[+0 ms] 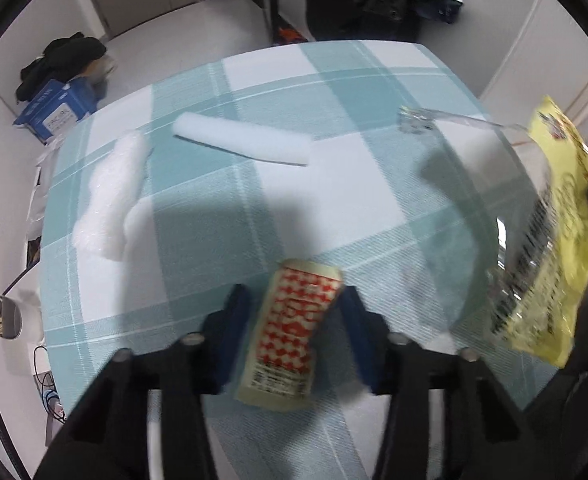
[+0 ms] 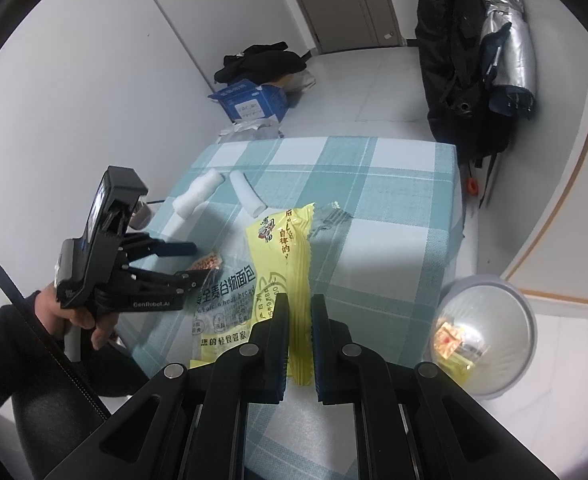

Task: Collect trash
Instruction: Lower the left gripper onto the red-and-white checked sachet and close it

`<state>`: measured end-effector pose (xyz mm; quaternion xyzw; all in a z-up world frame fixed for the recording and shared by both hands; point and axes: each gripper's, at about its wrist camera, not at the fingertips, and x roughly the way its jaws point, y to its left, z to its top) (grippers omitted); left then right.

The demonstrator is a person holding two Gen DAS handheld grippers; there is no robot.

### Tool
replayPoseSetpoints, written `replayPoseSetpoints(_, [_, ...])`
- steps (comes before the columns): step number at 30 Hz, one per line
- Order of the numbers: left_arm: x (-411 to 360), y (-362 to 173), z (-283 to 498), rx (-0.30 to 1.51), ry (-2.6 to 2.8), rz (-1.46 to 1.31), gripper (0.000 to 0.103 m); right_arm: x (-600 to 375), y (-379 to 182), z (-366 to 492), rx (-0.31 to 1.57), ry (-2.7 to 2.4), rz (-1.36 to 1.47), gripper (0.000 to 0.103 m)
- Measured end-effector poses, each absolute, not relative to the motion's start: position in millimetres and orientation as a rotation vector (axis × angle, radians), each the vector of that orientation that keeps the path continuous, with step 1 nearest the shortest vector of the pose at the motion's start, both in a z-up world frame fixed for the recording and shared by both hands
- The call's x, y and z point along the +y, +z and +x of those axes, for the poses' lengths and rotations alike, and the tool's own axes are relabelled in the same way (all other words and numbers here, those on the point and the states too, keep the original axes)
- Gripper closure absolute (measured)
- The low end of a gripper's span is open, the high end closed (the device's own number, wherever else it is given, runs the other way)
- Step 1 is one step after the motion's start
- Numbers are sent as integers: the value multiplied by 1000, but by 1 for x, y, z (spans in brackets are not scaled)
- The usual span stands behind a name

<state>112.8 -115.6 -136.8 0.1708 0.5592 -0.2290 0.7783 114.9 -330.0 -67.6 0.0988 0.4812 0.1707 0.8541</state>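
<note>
My right gripper (image 2: 299,340) is shut on a yellow and clear bread wrapper (image 2: 270,264) and holds it above the checked table; the wrapper also shows in the left wrist view (image 1: 550,248). My left gripper (image 1: 292,312) is open around a small red-and-white checked packet (image 1: 294,328) that lies on the teal checked tablecloth (image 1: 334,92). The left gripper also shows in the right wrist view (image 2: 198,260), with the packet (image 2: 210,263) between its jaws. Two white foam pieces (image 1: 242,140) (image 1: 112,196) lie farther back on the table.
A grey bin with a clear liner (image 2: 488,332) stands on the floor at the table's right, with a few wrappers inside. A blue carton (image 2: 254,100) and dark clothes (image 2: 262,62) sit on the floor beyond. A black coat (image 2: 454,60) hangs at the far right.
</note>
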Motion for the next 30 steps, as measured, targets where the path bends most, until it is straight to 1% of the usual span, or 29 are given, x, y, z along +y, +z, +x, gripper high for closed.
replayPoseSetpoints(1, [-116, -136, 112, 1219, -497, 361, 75, -331, -68, 115, 1013, 356, 212, 94])
replayPoseSetpoints(2, [-116, -136, 111, 1227, -495, 350, 77, -331, -68, 116, 1015, 355, 216, 94])
replayPoseSetpoints(5, [-111, -134, 112, 1251, -493, 292, 80, -331, -68, 117, 1018, 353, 220, 94])
replayPoseSetpoints(8, [-99, -134, 117, 1280, -491, 177, 82, -330, -67, 116, 1018, 349, 219, 94])
replayPoseSetpoints(10, [-88, -135, 121, 1298, -489, 81, 85, -330, -67, 116, 1020, 349, 221, 94])
replayPoseSetpoints(12, [-85, -136, 121, 1306, -480, 48, 87, -329, -67, 116, 1022, 350, 223, 94])
replayPoseSetpoints(18, [-80, -137, 119, 1308, -451, 20, 88, -329, -67, 117, 1020, 343, 230, 94])
replayPoseSetpoints(22, [-84, -136, 113, 1293, -427, 56, 88, -327, -67, 119, 1020, 339, 228, 94])
replayPoseSetpoints(30, [-97, -138, 128, 1268, -404, 116, 88, -325, -69, 120, 1023, 334, 224, 94])
